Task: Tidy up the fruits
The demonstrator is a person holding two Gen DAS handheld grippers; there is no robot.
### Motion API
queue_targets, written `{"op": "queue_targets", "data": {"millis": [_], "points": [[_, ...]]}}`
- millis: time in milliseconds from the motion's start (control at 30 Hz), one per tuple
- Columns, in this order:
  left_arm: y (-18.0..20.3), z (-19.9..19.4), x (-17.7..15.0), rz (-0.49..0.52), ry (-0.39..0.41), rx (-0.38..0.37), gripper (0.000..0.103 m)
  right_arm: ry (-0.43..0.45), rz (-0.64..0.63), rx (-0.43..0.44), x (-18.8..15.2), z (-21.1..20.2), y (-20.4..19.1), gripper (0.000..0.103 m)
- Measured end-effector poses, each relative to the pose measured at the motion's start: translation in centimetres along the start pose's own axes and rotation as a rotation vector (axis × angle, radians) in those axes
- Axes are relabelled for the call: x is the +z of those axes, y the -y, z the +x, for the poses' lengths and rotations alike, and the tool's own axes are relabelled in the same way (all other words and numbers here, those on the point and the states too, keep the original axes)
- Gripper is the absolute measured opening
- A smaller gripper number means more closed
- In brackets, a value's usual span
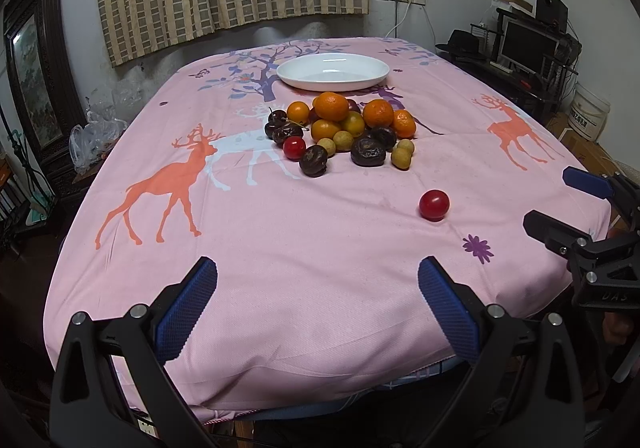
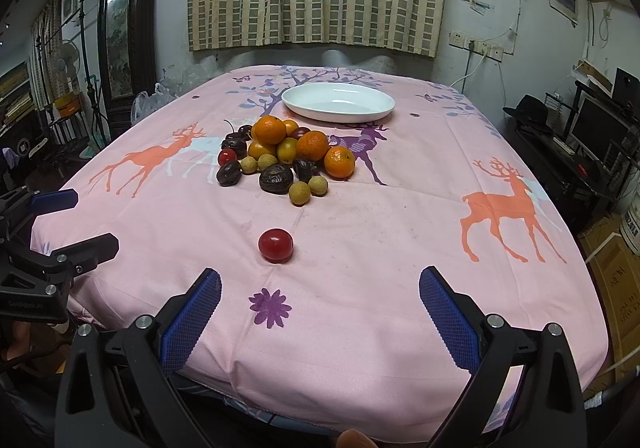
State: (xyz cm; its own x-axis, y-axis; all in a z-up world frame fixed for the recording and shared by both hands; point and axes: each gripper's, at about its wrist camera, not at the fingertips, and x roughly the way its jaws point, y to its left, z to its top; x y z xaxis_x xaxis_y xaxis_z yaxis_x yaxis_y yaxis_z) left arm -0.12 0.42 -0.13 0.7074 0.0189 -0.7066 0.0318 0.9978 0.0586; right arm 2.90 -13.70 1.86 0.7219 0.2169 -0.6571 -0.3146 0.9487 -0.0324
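Observation:
A pile of fruit (image 1: 340, 131) (image 2: 286, 155) lies mid-table: oranges, small yellow fruits, dark wrinkled fruits, cherries and a red tomato. One red tomato (image 1: 434, 204) (image 2: 275, 245) lies apart, nearer the front. An empty white oval plate (image 1: 333, 71) (image 2: 338, 102) stands behind the pile. My left gripper (image 1: 318, 304) is open and empty above the table's front edge. My right gripper (image 2: 320, 308) is open and empty, just short of the lone tomato. Each gripper shows at the edge of the other's view: the right in the left wrist view (image 1: 560, 199), the left in the right wrist view (image 2: 80, 219).
The table wears a pink cloth with deer prints (image 1: 280, 248) (image 2: 380, 248). A dark framed cabinet (image 1: 36, 59) and plastic bags (image 1: 92, 135) stand at the left. A desk with a monitor (image 1: 528, 43) is at the right. Checked curtains hang behind.

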Motion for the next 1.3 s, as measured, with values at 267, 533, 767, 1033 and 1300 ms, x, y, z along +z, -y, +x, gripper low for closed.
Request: {"op": "queue_targets", "data": {"millis": [267,533,767,1033,1300], "points": [[0.0,0.0,0.0,0.001,-0.001,0.0,0.099,0.001,0.0,-0.001,0.0,0.0,0.0,0.099],[0.0,0.0,0.0,0.001,-0.001,0.0,0.099,0.001,0.0,0.0,0.1,-0.1,0.0,0.099],[0.0,0.0,0.0,0.001,-0.002,0.002,0.099,-0.001,-0.001,0.007,-0.2,0.1,0.0,0.099],[-0.6,1.0,-0.2,-0.008,-0.017,0.003,0.099,-0.015,0.001,0.019,-0.4,1.1,0.2,0.099],[-2.7,3.8,0.0,-0.028,-0.057,-0.028,0.099,-0.075,0.001,0.086,-0.1,5.2,-0.3,0.099]]}}
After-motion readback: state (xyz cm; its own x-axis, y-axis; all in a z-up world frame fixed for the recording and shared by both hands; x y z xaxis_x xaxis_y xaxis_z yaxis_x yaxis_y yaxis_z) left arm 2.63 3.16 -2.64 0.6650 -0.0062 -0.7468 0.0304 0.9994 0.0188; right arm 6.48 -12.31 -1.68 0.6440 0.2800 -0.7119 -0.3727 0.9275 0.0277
